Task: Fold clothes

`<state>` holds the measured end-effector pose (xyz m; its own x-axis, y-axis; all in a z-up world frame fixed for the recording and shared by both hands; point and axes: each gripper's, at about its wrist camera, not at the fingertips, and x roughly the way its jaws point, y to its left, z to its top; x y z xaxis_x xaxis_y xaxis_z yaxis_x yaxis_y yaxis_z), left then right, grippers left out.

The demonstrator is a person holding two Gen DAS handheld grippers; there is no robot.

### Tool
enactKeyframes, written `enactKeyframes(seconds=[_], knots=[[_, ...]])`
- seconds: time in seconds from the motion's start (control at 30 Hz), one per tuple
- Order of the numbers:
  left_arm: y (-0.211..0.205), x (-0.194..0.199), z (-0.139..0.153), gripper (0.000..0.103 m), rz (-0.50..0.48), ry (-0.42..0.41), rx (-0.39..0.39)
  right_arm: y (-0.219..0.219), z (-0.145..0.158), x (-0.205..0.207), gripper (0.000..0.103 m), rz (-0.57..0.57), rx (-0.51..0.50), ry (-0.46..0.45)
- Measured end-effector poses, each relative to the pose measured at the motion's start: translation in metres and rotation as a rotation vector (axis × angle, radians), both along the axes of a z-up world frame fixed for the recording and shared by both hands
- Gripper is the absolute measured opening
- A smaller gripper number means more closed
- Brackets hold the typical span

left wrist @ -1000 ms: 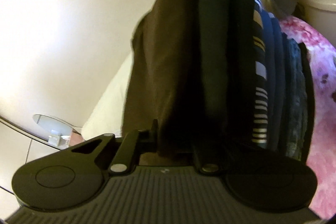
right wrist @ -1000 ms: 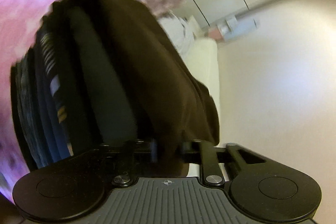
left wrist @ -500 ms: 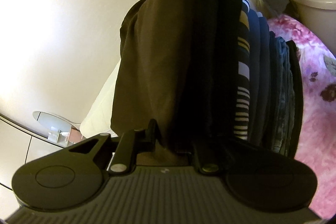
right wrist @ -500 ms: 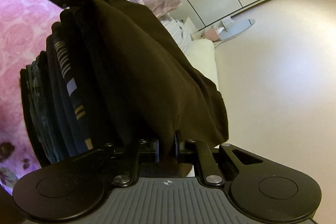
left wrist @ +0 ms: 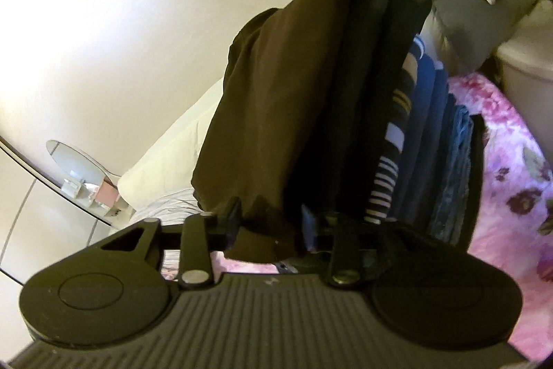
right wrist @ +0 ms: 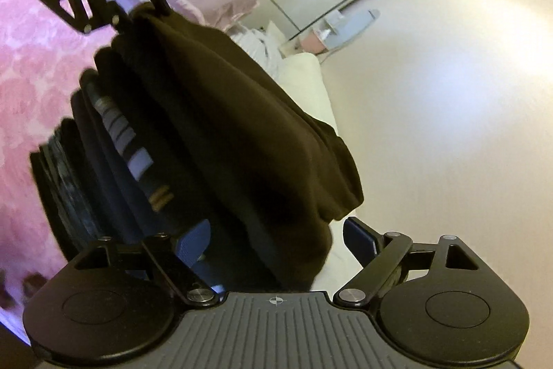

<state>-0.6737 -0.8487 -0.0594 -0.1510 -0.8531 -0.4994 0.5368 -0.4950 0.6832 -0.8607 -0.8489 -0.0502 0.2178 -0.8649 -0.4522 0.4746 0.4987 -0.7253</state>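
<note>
Brown folded cloth garment [left wrist: 276, 113] is lying on top of a stack of folded dark and striped clothes [left wrist: 408, 140], which is sitting on the pink floral bedspread [left wrist: 511, 182]. Left gripper [left wrist: 269, 225] is pinching the brown garment's near edge between its fingers. Right gripper [right wrist: 276, 237] is standing with its blue-padded fingers [right wrist: 361, 236] spread wide, the garment's other end lying loose between them. Beyond, a white pillow [right wrist: 307, 82] is resting against the wall.
</note>
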Motion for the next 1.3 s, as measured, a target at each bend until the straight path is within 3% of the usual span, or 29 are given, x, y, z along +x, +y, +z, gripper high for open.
enactKeyframes(seconds=[0.1,0.2,0.27,0.43,0.57,0.67,0.8,0.9,1.1,1.13,1.3], knots=[[0.012,0.004,-0.003,0.040,0.003,0.037,0.012,0.019,0.002,0.006,0.085,-0.051,0.019,-0.055],[0.028,0.012,-0.001,0.044,0.047,0.117,0.041,0.036,0.003,0.012,0.085,-0.149,0.086,-0.187],[0.036,0.021,0.002,0.047,0.092,0.198,0.077,0.048,0.001,0.014,0.085,-0.226,0.148,-0.293],[0.072,0.045,0.014,0.065,0.153,0.402,0.146,0.080,0.007,0.019,0.085,-0.458,0.302,-0.625],[0.114,0.073,0.031,0.067,0.120,0.527,0.190,0.133,0.026,0.030,0.085,-0.608,0.306,-0.837],[0.155,0.101,0.047,0.079,0.081,0.568,0.184,0.183,0.043,0.048,0.085,-0.689,0.275,-0.950],[0.199,0.135,0.061,0.084,0.092,0.605,0.184,0.242,0.064,0.081,0.086,-0.769,0.257,-1.005],[0.224,0.155,0.070,0.090,0.118,0.638,0.184,0.266,0.081,0.100,0.086,-0.788,0.268,-0.991],[0.247,0.177,0.087,0.093,0.166,0.700,0.196,0.289,0.104,0.132,0.086,-0.807,0.257,-0.917],[0.249,0.178,0.089,0.098,0.176,0.702,0.193,0.290,0.107,0.135,0.086,-0.807,0.253,-0.907],[0.256,0.176,0.096,0.099,0.259,0.671,0.164,0.293,0.115,0.146,0.086,-0.782,0.247,-0.881]])
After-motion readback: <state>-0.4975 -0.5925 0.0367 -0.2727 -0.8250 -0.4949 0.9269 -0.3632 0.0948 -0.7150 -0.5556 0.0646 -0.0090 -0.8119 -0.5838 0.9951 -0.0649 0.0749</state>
